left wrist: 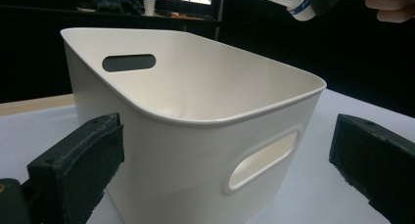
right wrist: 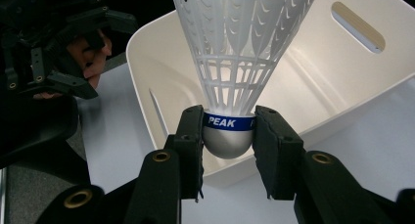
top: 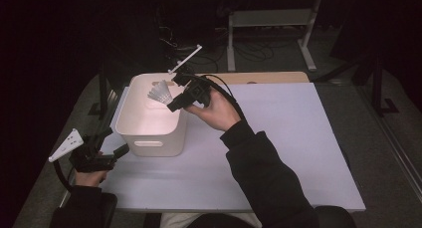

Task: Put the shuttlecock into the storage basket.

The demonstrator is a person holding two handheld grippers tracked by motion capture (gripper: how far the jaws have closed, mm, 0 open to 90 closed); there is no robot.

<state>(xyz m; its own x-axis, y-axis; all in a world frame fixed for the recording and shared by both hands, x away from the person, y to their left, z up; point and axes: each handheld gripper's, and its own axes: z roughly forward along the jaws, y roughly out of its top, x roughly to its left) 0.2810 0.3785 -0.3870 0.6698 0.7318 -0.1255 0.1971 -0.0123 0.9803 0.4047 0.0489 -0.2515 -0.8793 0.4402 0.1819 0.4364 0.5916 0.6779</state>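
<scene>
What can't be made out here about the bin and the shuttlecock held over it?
- Bin floor: the near wall hides it in the left gripper view; the shuttlecock covers part in the right gripper view.
- Shuttlecock skirt top: cut off by the upper edge in both gripper views.
- Right gripper jaws: too small and dark in the high view.

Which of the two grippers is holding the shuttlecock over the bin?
The right gripper: its jaws clamp the shuttlecock by its base above the white bin. The left gripper stands open and empty beside the bin.

White bin (top: 149,131) on white table (top: 298,153)
</scene>
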